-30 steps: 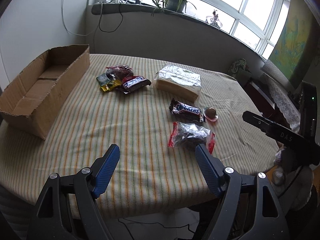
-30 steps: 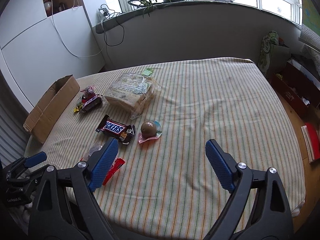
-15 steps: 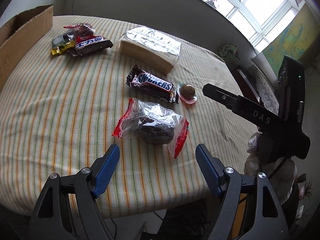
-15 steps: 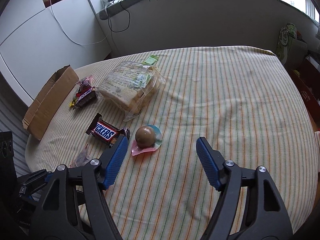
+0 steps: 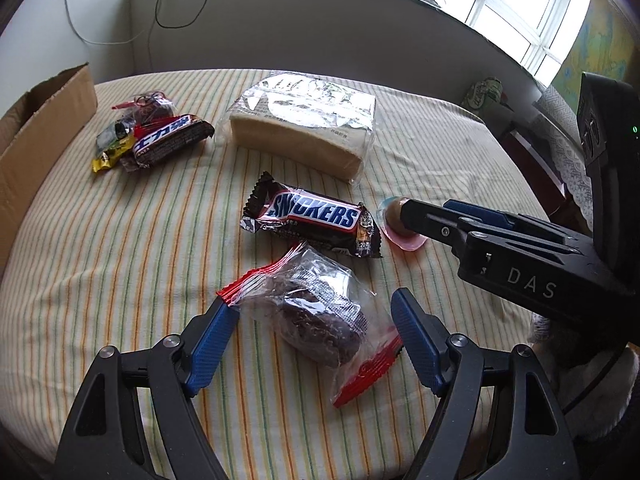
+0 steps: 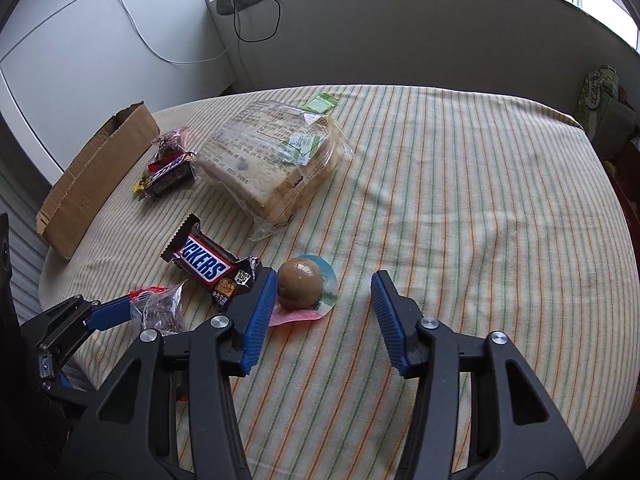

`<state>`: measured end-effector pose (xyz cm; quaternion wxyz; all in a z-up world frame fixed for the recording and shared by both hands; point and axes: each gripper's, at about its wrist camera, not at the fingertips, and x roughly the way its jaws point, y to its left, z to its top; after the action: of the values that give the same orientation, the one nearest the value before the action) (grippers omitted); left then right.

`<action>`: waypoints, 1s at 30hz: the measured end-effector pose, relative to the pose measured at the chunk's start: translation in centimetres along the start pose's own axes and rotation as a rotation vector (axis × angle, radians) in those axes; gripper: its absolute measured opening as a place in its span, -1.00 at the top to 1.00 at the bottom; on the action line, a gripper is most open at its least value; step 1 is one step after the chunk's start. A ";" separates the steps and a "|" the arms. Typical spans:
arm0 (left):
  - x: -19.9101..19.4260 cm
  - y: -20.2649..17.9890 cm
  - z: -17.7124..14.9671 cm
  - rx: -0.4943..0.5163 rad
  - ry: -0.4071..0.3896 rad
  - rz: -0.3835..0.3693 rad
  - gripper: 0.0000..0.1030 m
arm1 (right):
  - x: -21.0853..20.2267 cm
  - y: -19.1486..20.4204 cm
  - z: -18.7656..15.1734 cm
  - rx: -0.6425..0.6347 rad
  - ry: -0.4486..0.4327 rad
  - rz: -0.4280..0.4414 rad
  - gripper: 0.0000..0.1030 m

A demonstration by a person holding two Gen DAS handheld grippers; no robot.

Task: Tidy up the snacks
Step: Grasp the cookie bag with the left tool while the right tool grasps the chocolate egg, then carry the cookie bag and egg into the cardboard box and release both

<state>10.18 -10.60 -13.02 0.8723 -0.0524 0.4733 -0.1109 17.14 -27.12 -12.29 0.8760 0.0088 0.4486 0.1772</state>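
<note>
Striped-cloth table, snacks scattered across its near half. Cardboard box (image 5: 38,128) sits along the left edge, nothing of its inside showing from here.

Left gripper (image 5: 312,336): jaws wide apart, holding nothing. The clear cake packet (image 5: 316,320), red-crimped at both ends, lies on the cloth directly between the 2 blue pads, near the front edge. Its long axis runs on a diagonal from the far-left crimp to the near-right crimp, so the pads straddle it roughly across its length; the left pad is just beside the far crimp, the right pad near the other. No pad presses yet.

Right gripper (image 6: 324,308): jaws closing, not yet pinching. The brown ball sweet (image 6: 300,282) on its pink-and-blue film tray sits between the pads but off-centre, touching or nearly touching the left pad, with a clear gap to the right one. Round item, no long axis to worry about; the flat film edge spreads under the left pad.

Snickers bar (image 5: 316,220) lies between the 2 targets, long axis running left-right, its right end just beside the ball sweet. Bread pack (image 5: 308,132) further back, centre. Small pile of wrapped candies (image 5: 148,136) toward the box.

Judgement: each claw has its own item; the right is nearer to a grip. The ball may roll or skid toward the right pad as the jaws meet.
</note>
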 end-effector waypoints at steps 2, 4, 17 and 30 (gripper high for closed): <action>0.3 -0.1 0.0 0.024 -0.010 0.029 -0.52 | -0.1 0.4 0.0 -0.019 -0.004 -0.010 0.04; 0.5 0.0 0.0 0.047 -0.019 0.054 -0.47 | -0.2 0.7 0.1 -0.033 -0.009 -0.023 0.07; 0.5 0.8 -0.1 0.088 -0.062 0.074 -0.06 | 1.0 2.1 -0.1 -0.098 0.021 -0.050 0.35; -0.5 2.7 -0.4 0.014 -0.056 0.031 0.17 | -0.6 1.8 -0.5 -0.072 -0.005 -0.059 0.50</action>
<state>9.96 -7.84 -13.39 0.8871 -0.0423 0.4488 -0.0992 15.93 -25.71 -11.82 0.8816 -0.0356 0.4400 0.1672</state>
